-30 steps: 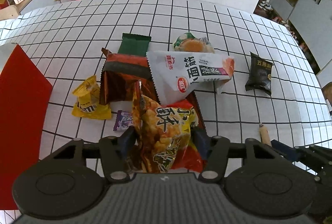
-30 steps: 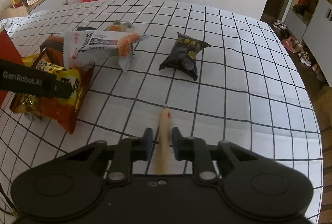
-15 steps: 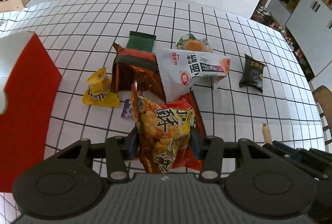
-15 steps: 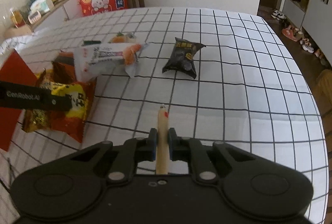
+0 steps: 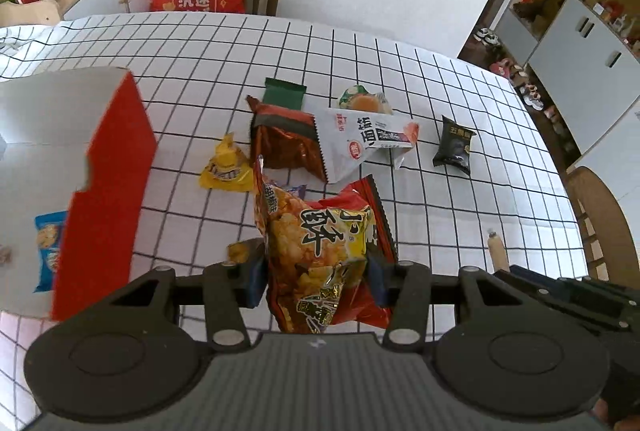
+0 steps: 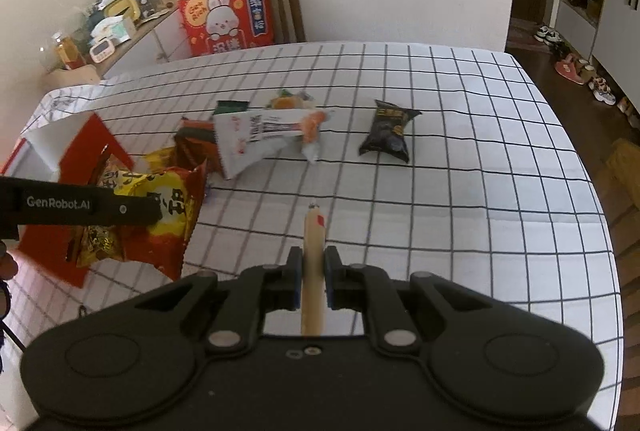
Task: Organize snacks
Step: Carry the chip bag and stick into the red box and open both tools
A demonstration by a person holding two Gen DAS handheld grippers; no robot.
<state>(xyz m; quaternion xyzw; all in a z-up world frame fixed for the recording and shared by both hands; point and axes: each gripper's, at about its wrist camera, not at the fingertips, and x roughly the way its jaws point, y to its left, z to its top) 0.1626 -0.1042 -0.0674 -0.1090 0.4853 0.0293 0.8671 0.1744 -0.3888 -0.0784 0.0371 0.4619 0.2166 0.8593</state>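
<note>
Left wrist view shows the big yellow and red snack bag [image 5: 320, 255] pinched between the two pads of the left claw [image 5: 316, 277], which is closed partway, just enough to squeeze the crinkly bag. The bag hangs up off the checked table [image 5: 460, 199]. To the left of this claw sits the red and white box [image 5: 104, 183], with a blue packet [image 5: 48, 247] already inside. My guess is the bag goes in there next, so keep the squeeze steady, swing it left above the box wall, then let go low. The right claw [image 6: 313, 281] is shut tight on a thin tan stick snack [image 6: 314, 263]. Ahead of both claws lie a white packet [image 5: 368, 143] and a black packet [image 5: 454, 147].
</note>
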